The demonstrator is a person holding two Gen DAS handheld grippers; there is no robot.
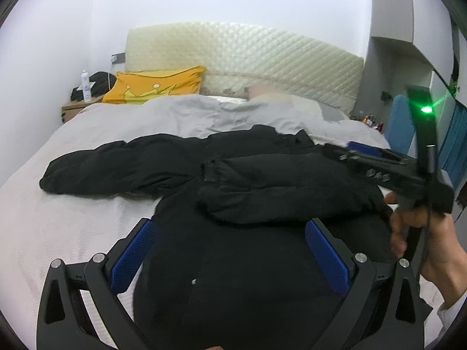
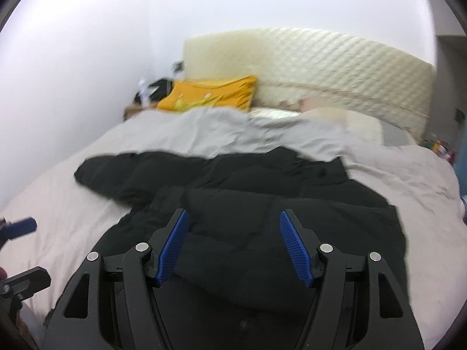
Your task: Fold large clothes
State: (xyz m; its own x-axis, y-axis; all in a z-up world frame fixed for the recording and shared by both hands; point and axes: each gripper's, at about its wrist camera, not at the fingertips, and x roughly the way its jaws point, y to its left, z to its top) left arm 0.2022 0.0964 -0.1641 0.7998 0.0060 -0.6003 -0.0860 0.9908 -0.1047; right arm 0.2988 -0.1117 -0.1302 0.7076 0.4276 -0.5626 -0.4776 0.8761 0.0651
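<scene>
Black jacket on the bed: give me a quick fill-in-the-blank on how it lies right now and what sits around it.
1. The black jacket lies on a ____.
2. One sleeve stretches out flat, the other sleeve is folded ____ the body.
3. The pillow by the headboard is ____.
4. The jaws of the left gripper are ____.

Missing words: bed; over; yellow; open

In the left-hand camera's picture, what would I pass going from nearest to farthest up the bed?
Left claw → black puffer jacket → rumpled grey duvet → yellow pillow → quilted cream headboard.
</scene>
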